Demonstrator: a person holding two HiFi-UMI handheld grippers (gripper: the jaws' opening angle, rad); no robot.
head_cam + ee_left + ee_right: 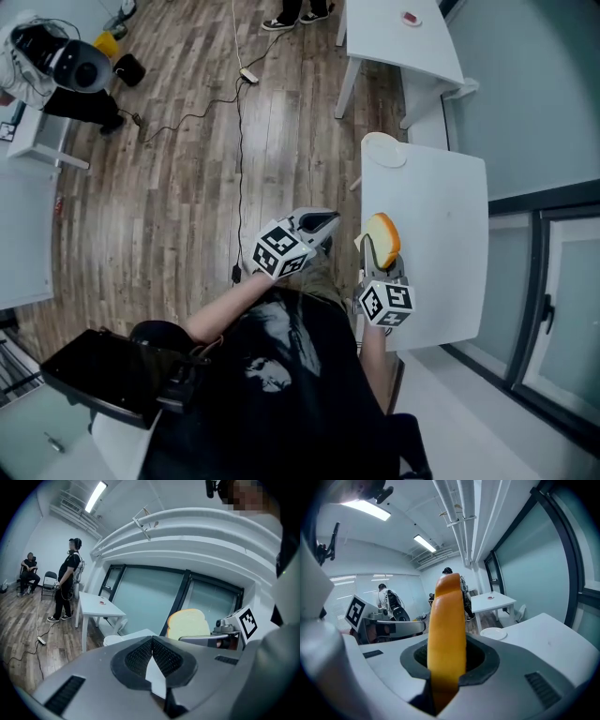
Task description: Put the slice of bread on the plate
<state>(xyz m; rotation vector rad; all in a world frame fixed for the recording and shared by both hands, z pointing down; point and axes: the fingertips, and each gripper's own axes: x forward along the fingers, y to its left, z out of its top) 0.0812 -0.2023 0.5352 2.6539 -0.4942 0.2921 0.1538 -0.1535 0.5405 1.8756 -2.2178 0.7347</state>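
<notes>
Head view: the right gripper (381, 261) pinched the slice of bread (382, 238) above the desk (441, 225), short of the plate (384, 150). 
Left gripper view: the left gripper (153, 644) had its jaws pressed together, empty. 
Right gripper view: the bread stood edge-on between the jaws.

Cool, even light from ceiling strip lights (370, 509) fills the room, and shadows are faint. In the head view the white table (441, 234) is nearly washed out and the wooden floor (187, 187) has a soft sheen. Both gripper views bow straight lines and darken at the corners. The close slice of bread (447, 634) looks soft.
</notes>
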